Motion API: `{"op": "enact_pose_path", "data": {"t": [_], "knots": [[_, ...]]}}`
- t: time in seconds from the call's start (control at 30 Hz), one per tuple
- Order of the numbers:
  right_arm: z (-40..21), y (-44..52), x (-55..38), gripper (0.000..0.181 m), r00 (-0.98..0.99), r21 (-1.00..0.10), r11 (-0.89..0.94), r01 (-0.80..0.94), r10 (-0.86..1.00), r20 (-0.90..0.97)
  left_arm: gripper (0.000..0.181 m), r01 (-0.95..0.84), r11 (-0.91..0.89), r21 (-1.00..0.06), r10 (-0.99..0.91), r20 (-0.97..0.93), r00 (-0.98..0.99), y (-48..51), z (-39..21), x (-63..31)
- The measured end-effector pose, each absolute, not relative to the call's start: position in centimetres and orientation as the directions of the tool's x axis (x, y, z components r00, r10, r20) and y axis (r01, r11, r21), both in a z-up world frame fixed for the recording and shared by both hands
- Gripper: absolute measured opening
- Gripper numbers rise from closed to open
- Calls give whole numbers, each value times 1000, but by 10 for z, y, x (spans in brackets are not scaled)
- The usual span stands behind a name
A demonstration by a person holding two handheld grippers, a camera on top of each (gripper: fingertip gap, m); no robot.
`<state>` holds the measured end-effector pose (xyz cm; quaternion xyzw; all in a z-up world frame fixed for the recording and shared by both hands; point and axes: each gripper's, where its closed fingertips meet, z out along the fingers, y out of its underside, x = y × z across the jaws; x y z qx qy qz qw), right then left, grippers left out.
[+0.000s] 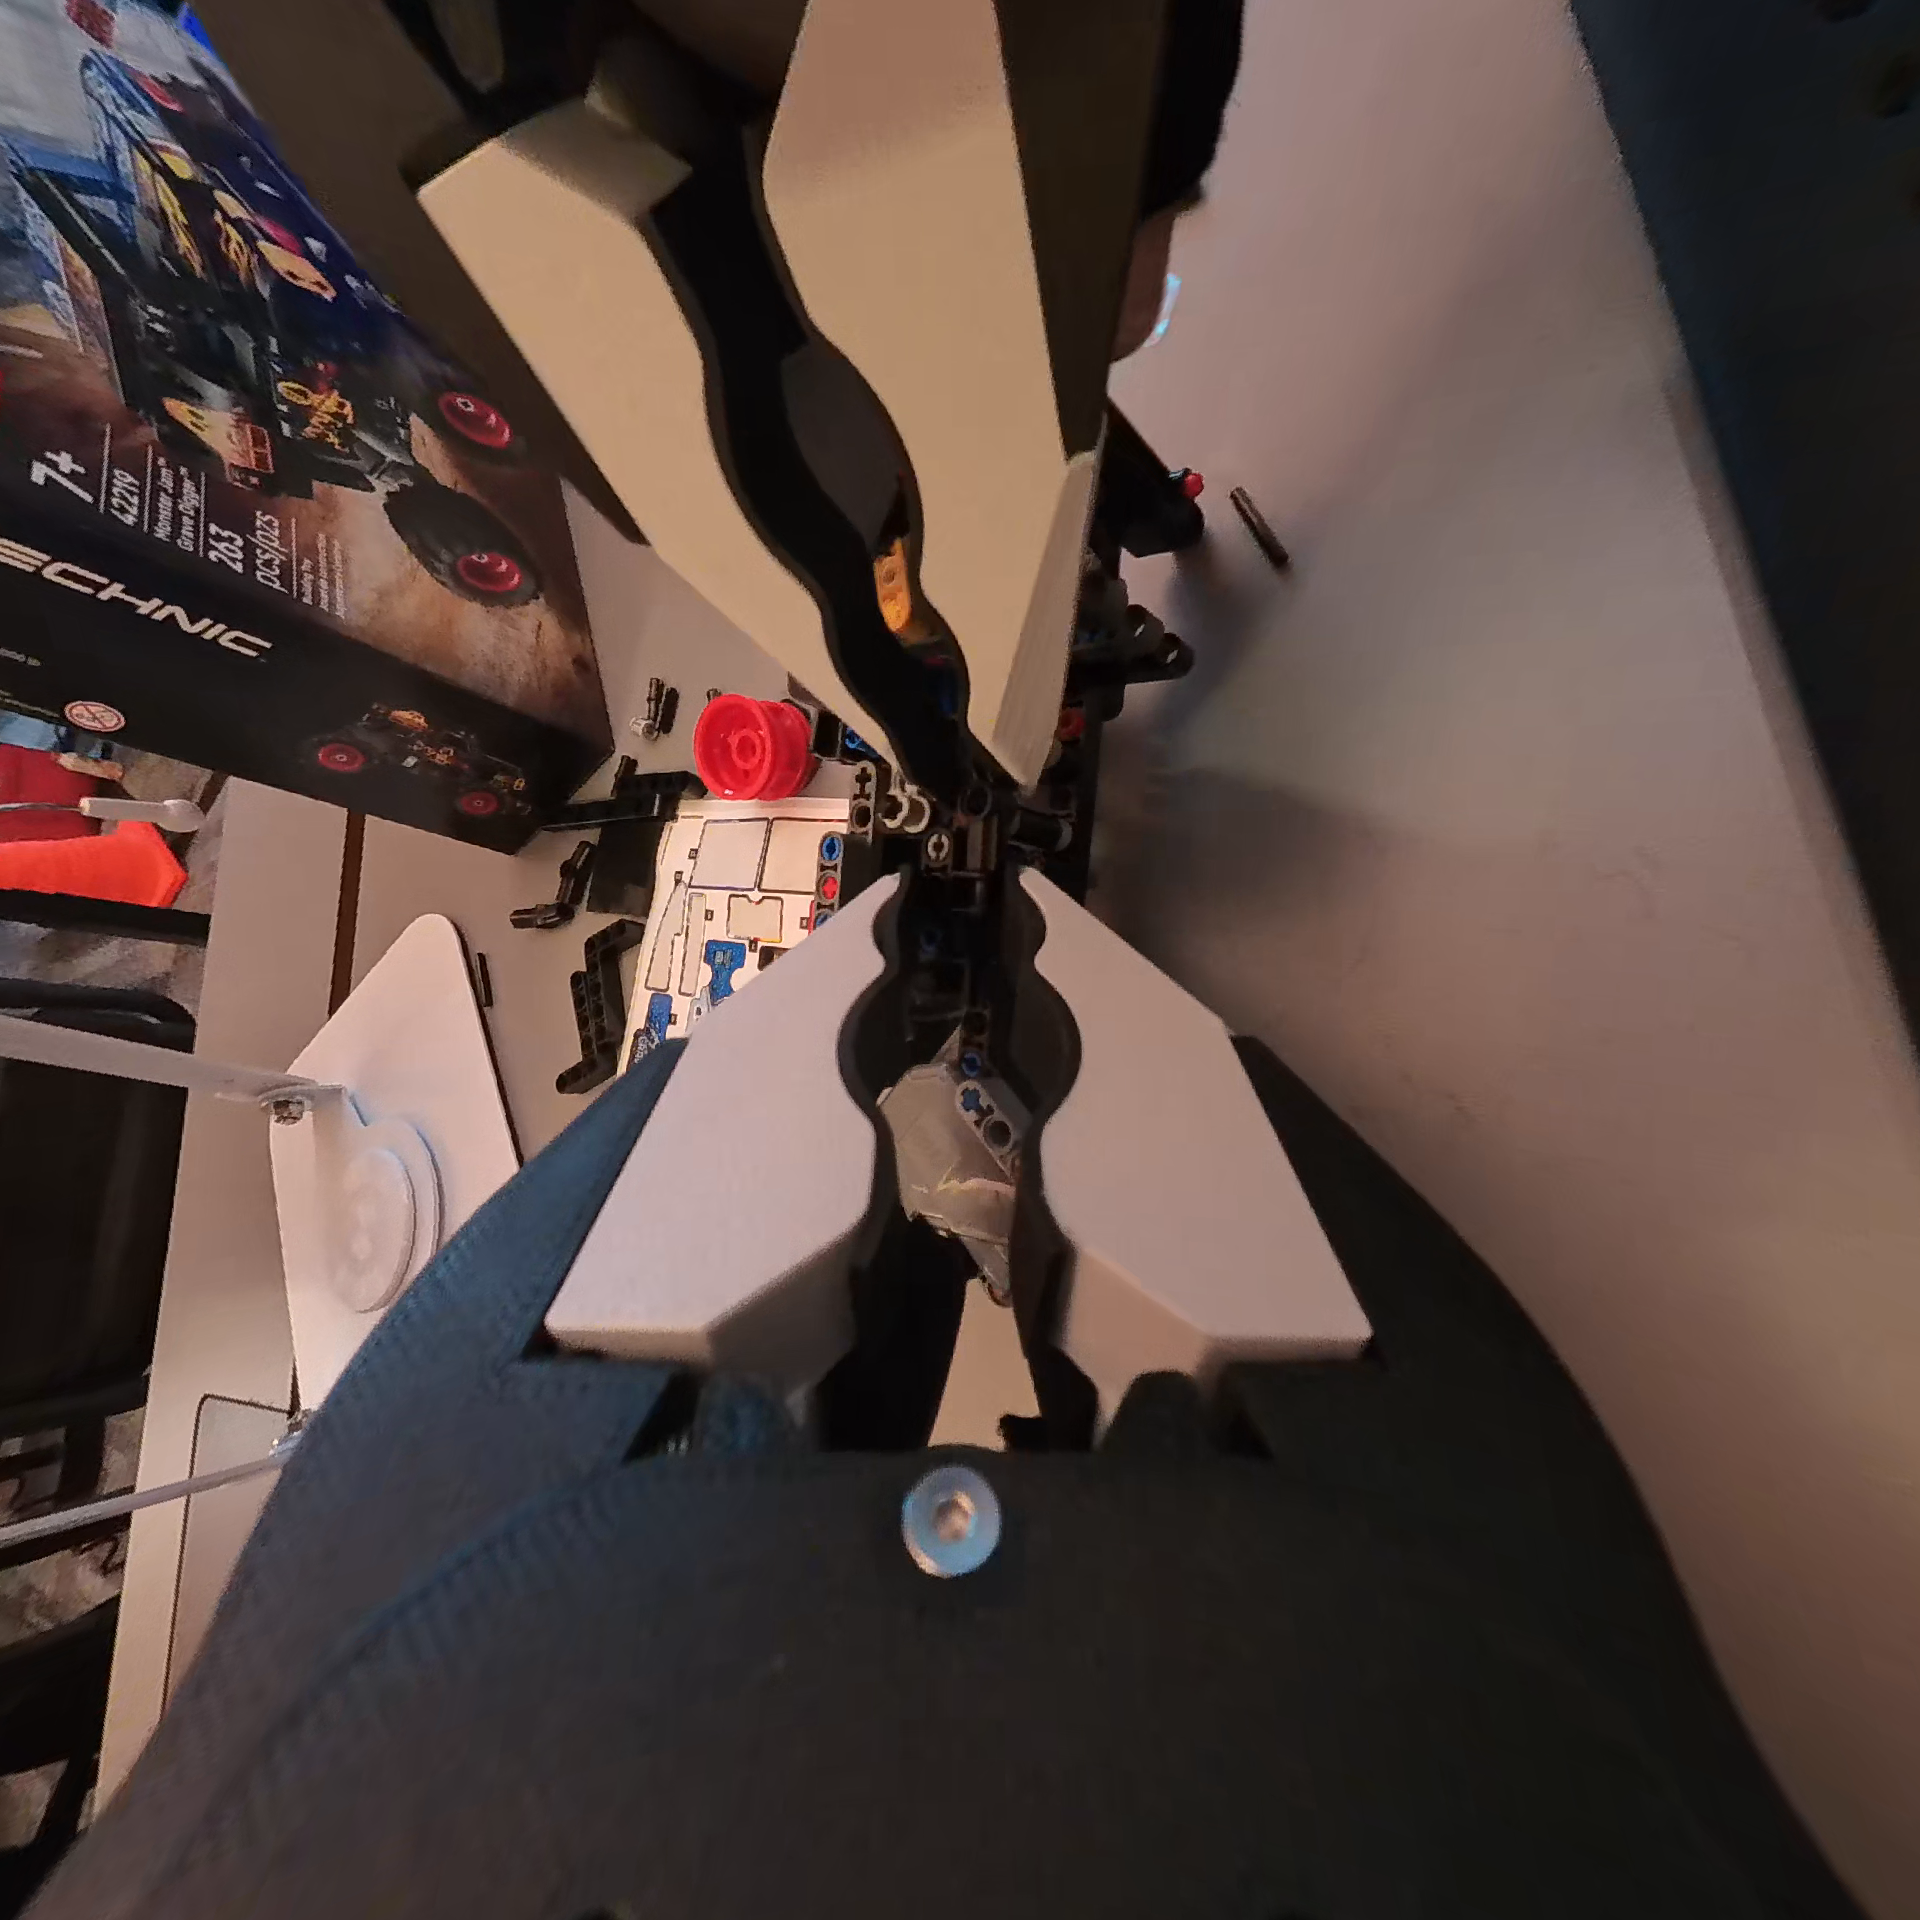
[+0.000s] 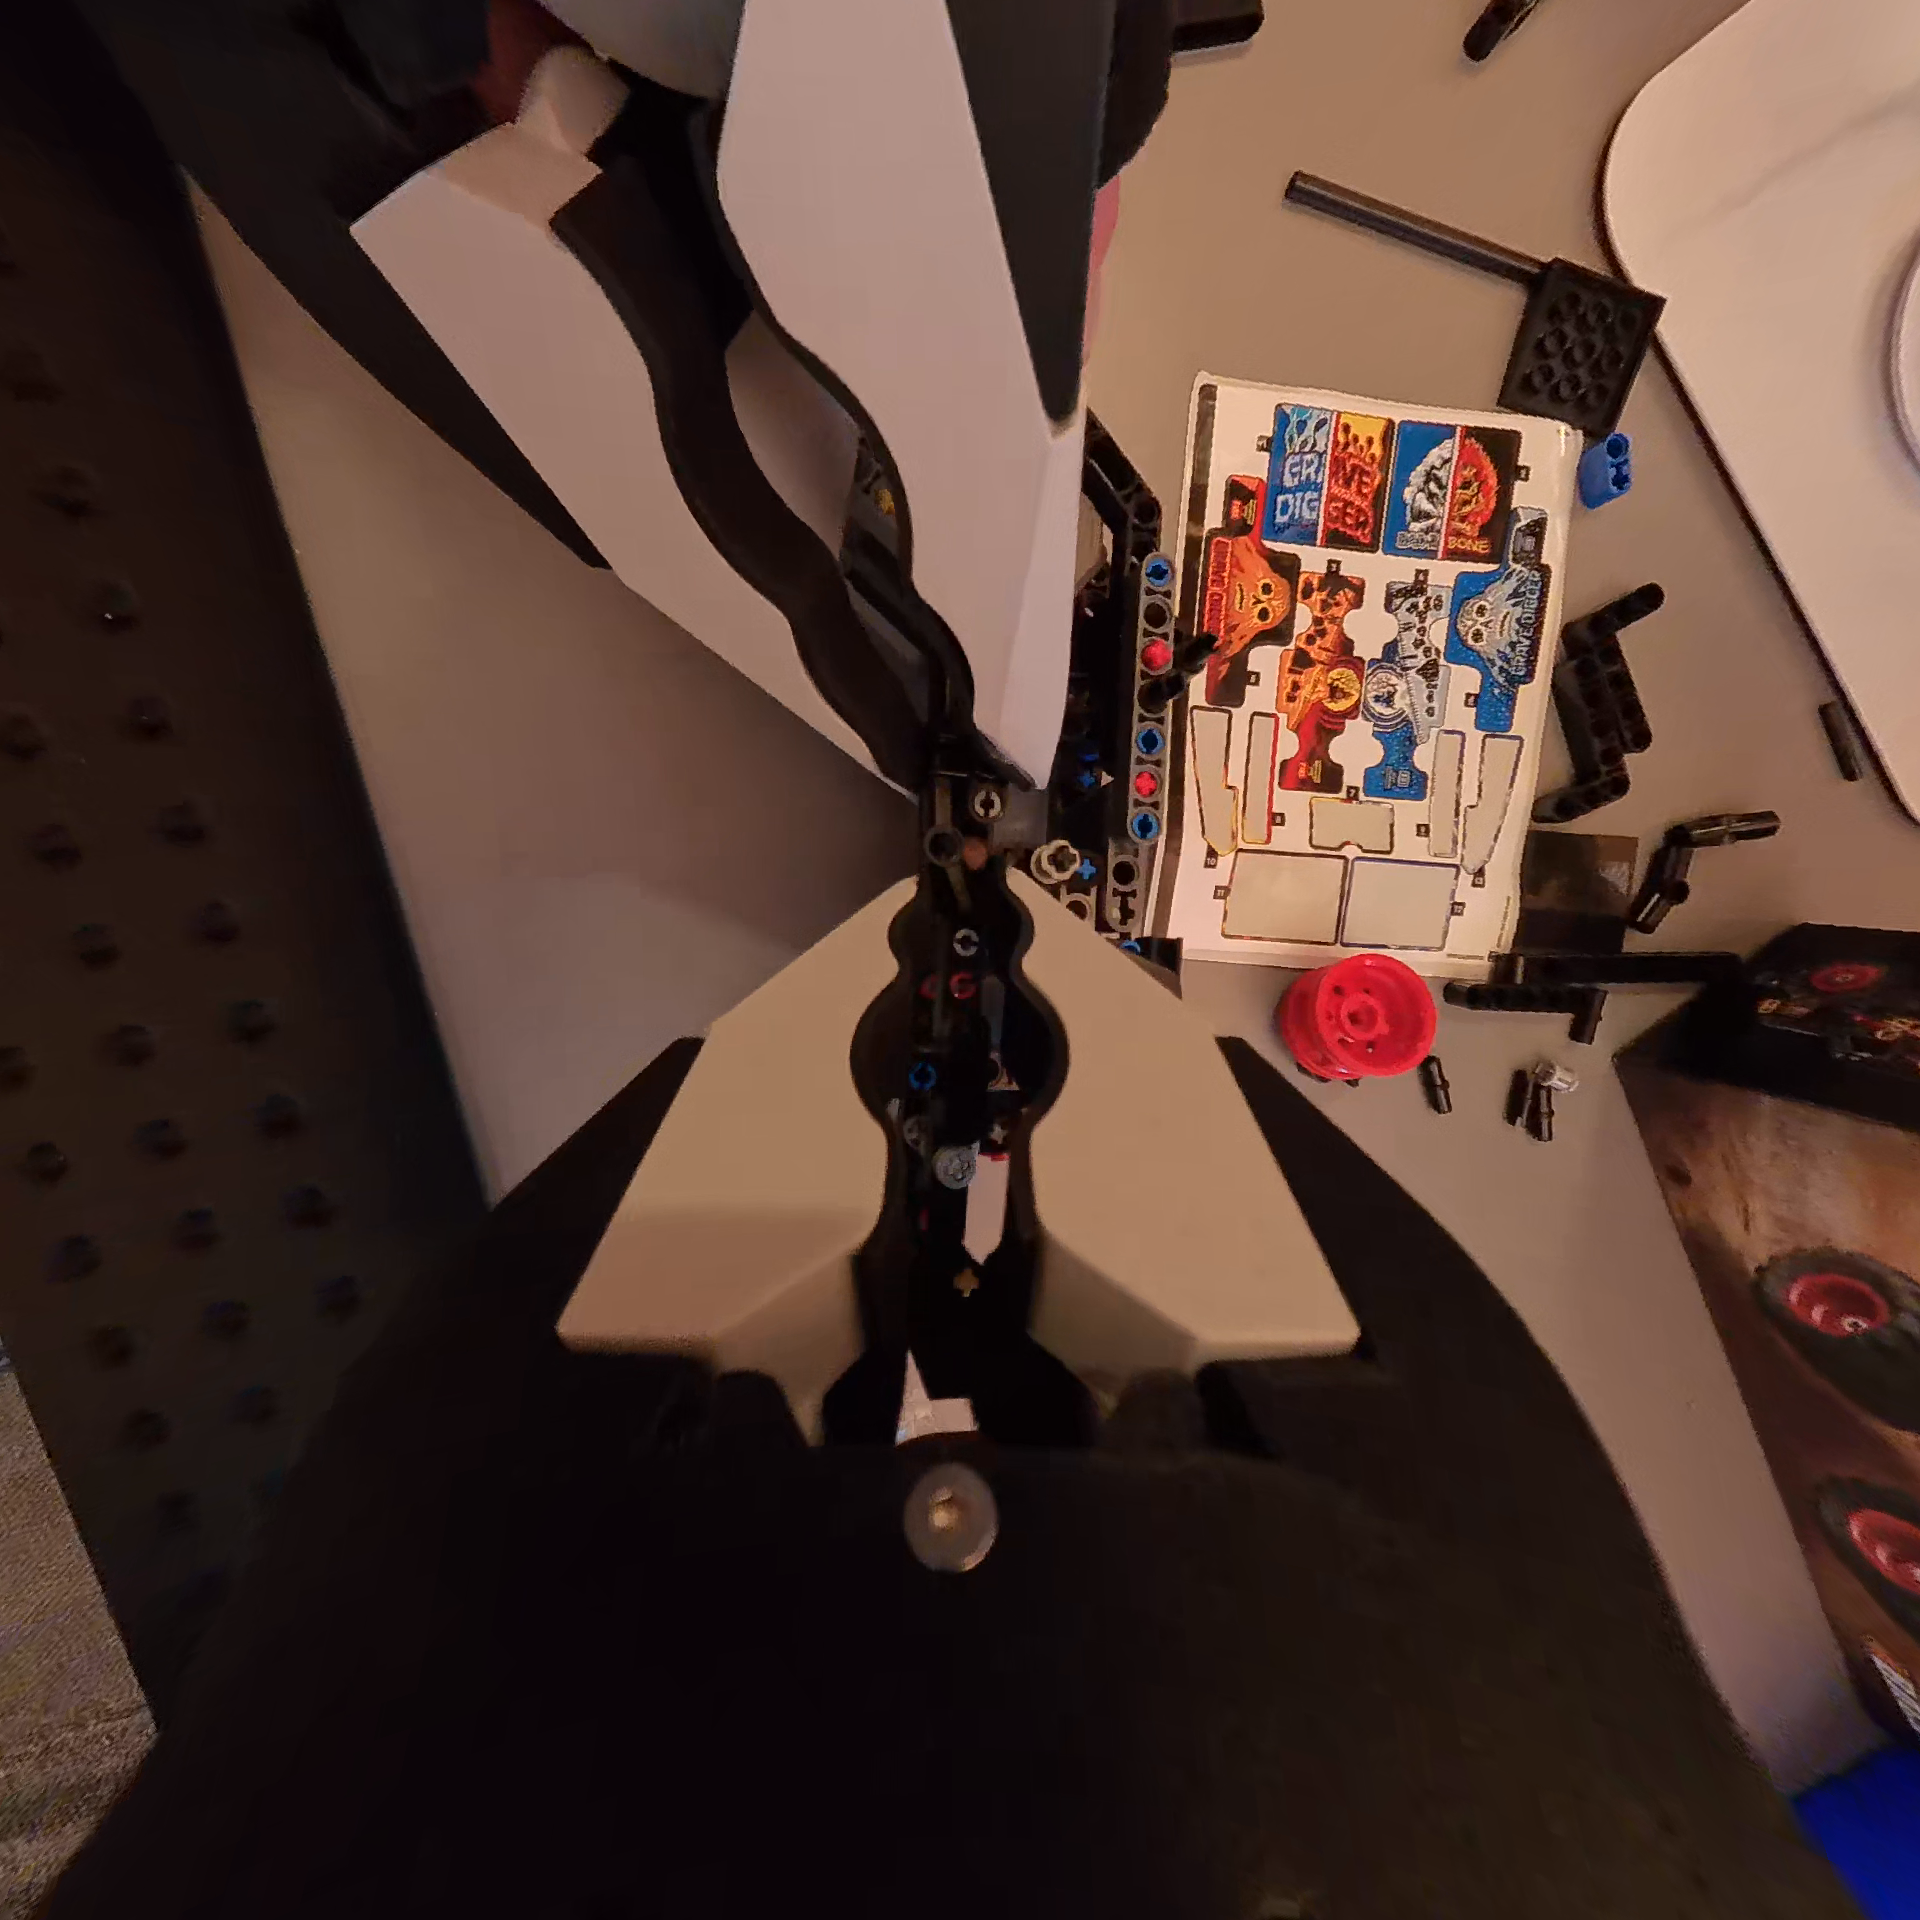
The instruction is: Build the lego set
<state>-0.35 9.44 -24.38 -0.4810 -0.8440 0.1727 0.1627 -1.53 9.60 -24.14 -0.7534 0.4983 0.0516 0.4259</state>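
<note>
Pale table is lying under both grippers, and a dark perforated mat is showing left of the right jaws. Both grippers are meeting tip to tip over the same black frame of beams and pins. The left gripper is clamping its jaws on one end of the frame, with a grey block sitting deep between them. The right gripper is clamping the other end, its jaws almost together around a thin black beam. Right of the right jaws, a sticker sheet is lying flat, and part of the frame is resting on its near edge. A red wheel is standing just beside the sheet, with loose black parts near it. A box is standing left of the left jaws, well apart.
</note>
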Motion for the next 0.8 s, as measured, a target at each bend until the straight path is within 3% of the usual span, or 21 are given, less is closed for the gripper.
{"op": "enact_pose_path", "data": {"t": [0.13, 0.33, 0.53, 0.8], "knots": [[-244, 94, -3, 7, -494, -435, 489, 756, 862, 111, 12, -811, -137, -569, -707, -518, 482, 95, -241, -15], [-244, 95, -3, 7, -489, -446, 479, 756, 866, 102, 12, -718, -209, -664, -711, -401, 578, 95, -241, -15], [-245, 94, -2, 7, -511, -416, 509, 754, 852, 116, 11, -864, -127, -488, -688, -584, 431, 94, -241, -15], [-245, 95, -4, 6, -506, -434, 503, 748, 854, 117, 12, -657, -263, -707, -736, -294, 611, 95, -240, -14]]}}
